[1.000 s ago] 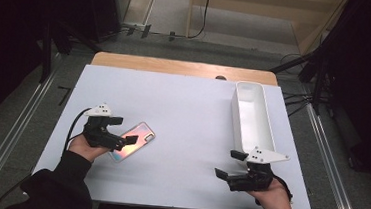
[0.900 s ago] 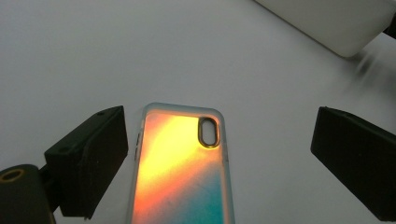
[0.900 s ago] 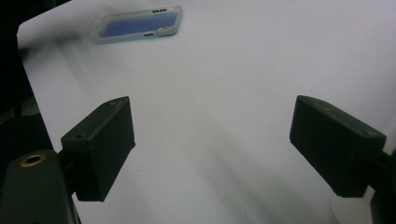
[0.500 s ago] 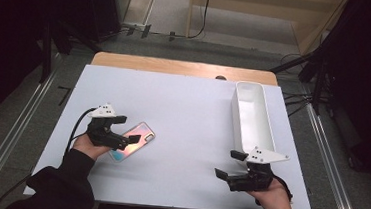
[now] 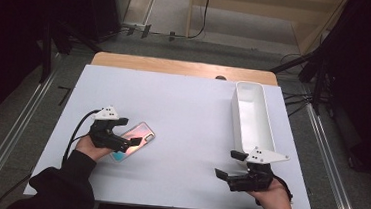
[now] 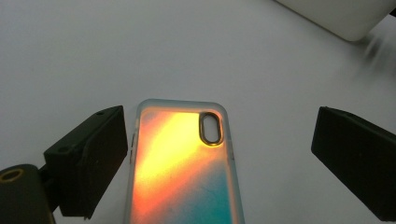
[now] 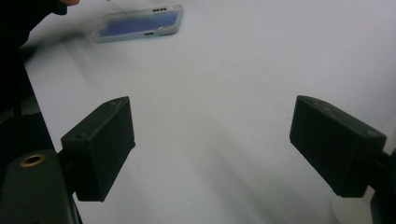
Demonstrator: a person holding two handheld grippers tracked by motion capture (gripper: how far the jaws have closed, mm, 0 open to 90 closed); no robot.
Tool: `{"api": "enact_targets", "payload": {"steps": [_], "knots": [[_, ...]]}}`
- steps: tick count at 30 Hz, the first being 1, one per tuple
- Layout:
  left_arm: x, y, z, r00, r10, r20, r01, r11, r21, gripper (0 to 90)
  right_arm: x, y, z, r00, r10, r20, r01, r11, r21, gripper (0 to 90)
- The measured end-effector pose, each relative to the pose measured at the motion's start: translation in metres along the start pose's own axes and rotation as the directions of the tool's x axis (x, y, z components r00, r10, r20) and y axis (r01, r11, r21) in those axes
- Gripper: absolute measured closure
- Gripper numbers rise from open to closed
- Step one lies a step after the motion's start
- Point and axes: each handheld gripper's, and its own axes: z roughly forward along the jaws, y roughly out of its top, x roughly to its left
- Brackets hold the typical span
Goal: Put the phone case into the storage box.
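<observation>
Left gripper (image 5: 129, 139), black with a grey three-cornered plate on top, sits at the near-left part of the white rectangular table top (image 5: 182, 114), jaws pointing toward the middle of the table. In the left gripper view its jaws stand wide apart around the near end of the phone (image 6: 182, 163), a flat slab with rounded corners, a clear case and an iridescent orange-to-teal back. Left jaw is just beside the phone's edge (touching or not, cannot tell); right jaw is well clear of it, bare table between. So open, nothing gripped.

The phone (image 5: 133, 141) lies flat on the table, back up, with the oval camera cut-out at its far end in the left gripper view. In the high view it is tilted, its far end toward the table centre, its near end under the gripper. In the right gripper view it shows far off at the top (image 7: 137, 23), bluish.

Right gripper (image 5: 230, 164), same build, is held at the near-right part of the table, jaws pointing left toward the phone side. Its jaws are spread wide in the right gripper view, with plain table surface between them (holding nothing).

A long white rectangular plastic tray (image 5: 266, 131) stands at the far right, just beyond the right gripper, well apart from the phone.
</observation>
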Motion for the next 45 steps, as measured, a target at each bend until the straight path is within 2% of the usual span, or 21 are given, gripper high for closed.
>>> {"api": "enact_targets", "payload": {"steps": [2, 4, 7, 14, 21, 23, 24, 27, 29, 33, 37, 45], "knots": [[0.001, -0.002, 0.002, 1.0, -0.004, -0.009, 0.004, 0.9999, 0.014, 3.5, 0.0, 0.0, 0.0, 1.0, -0.001, 0.0, 0.001, 1.0, 0.001, 12.7], [0.002, -0.005, 0.004, 0.9998, -0.005, -0.017, 0.005, 1.0, 0.001, 3.5, 0.0, 0.0, 0.0, 1.0, 0.0, 0.0, 0.0, 1.0, 0.002, 12.6], [0.006, -0.009, 0.005, 0.9989, -0.041, -0.024, 0.042, 0.9991, 0.008, 3.5, 0.0, 0.0, 0.0, 1.0, 0.001, 0.0, -0.001, 1.0, -0.002, 12.7], [0.008, -0.015, 0.011, 0.9982, -0.023, -0.055, 0.026, 0.9986, 0.045, 3.5, 0.0, 0.0, -0.001, 1.0, 0.001, 0.002, -0.001, 1.0, -0.008, 12.6], [0.005, -0.02, 0.02, 0.9991, -0.012, -0.04, 0.016, 0.9954, 0.094, 3.5, 0.0, 0.0, -0.001, 1.0, -0.002, 0.005, 0.002, 1.0, -0.005, 12.7], [0.003, -0.021, 0.022, 0.9985, 0.009, -0.053, -0.003, 0.9938, 0.111, 3.0, 0.0, 0.0, -0.001, 1.0, -0.005, 0.007, 0.005, 1.0, -0.007, 12.6], [0.003, -0.023, 0.023, 0.9986, 0.004, -0.053, 0.001, 0.9946, 0.104, 3.0, 0.0, 0.0, -0.001, 1.0, -0.005, 0.007, 0.005, 1.0, -0.007, 12.6], [0.004, -0.025, 0.024, 0.9982, 0.002, -0.061, 0.005, 0.9927, 0.121, 3.0, 0.0, 0.0, -0.001, 1.0, -0.001, 0.005, 0.001, 1.0, -0.004, 12.7], [0.004, -0.026, 0.026, 0.9975, 0.019, -0.068, -0.01, 0.9904, 0.138, 3.0, 0.0, -0.001, -0.001, 1.0, -0.002, 0.005, 0.002, 1.0, -0.004, 12.6], [0.002, -0.028, 0.027, 0.9963, 0.032, -0.08, -0.022, 0.991, 0.132, 3.1, 0.001, -0.001, -0.001, 1.0, -0.004, 0.001, 0.004, 1.0, 0.001, 12.7], [-0.002, -0.029, 0.029, 0.9911, 0.079, -0.107, -0.063, 0.9869, 0.149, 3.1, 0.001, -0.001, -0.001, 1.0, -0.004, 0.002, 0.004, 1.0, 0.001, 12.7], [-0.007, -0.03, 0.032, 0.9822, 0.123, -0.142, -0.097, 0.9801, 0.173, 3.1, 0.001, -0.001, -0.001, 1.0, -0.006, 0.004, 0.006, 1.0, 0.004, 12.6]]}}
